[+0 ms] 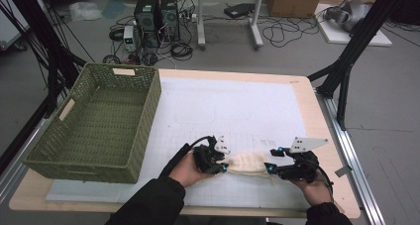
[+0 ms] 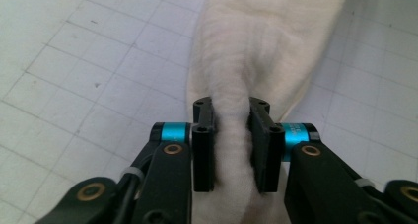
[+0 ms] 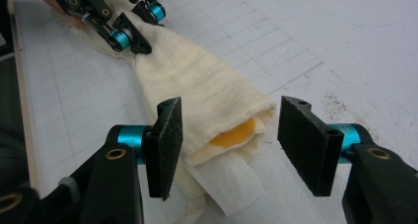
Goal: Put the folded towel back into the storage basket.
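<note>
We find the cream cloth lying on the gridded mat near the table's front edge, between both tools. The left tool is clamped on one bunched end. The right tool stands apart around the other end without pressing, where an orange patch shows. We close it squarely on all layers before lifting. The green wicker basket sits left; cables and computers crowd the floor beyond.

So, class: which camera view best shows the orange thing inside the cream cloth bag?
The right gripper view: the orange thing peeks from the bag's open mouth there. The left gripper view shows the bag's bunched end pinched in the left tongs. The high view shows the whole bag, small.
</note>
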`<state>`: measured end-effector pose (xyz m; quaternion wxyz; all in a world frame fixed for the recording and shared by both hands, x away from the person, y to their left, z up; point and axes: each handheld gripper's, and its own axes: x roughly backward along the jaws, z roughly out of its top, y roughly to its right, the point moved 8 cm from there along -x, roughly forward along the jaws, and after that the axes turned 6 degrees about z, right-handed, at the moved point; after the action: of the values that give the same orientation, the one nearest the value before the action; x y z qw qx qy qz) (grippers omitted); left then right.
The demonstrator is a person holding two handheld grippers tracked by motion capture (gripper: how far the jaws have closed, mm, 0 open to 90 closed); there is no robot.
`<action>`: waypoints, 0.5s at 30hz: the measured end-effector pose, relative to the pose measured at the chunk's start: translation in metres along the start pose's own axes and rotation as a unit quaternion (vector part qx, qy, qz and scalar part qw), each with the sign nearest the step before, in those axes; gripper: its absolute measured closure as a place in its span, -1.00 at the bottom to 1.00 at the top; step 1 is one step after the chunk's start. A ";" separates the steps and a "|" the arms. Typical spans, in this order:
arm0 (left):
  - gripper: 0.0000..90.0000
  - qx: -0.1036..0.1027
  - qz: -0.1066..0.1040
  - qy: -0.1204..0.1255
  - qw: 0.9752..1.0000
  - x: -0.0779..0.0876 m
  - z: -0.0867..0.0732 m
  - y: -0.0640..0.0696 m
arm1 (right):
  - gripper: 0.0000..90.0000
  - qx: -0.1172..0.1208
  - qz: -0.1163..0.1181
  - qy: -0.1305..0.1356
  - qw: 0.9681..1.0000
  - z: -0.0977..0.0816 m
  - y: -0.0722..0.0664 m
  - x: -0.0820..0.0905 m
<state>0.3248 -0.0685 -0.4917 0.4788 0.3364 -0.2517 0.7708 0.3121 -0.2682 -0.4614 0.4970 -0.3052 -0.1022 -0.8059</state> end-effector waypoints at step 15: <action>0.83 0.085 -0.070 0.008 0.994 0.012 0.002 -0.005 | -0.06 -0.017 -0.005 0.026 0.999 -0.001 0.007 0.012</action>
<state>0.3264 -0.0610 -0.4804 0.5031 0.3869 -0.1572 0.7566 0.3137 -0.2811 -0.4560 0.4903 -0.2917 -0.0770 -0.8177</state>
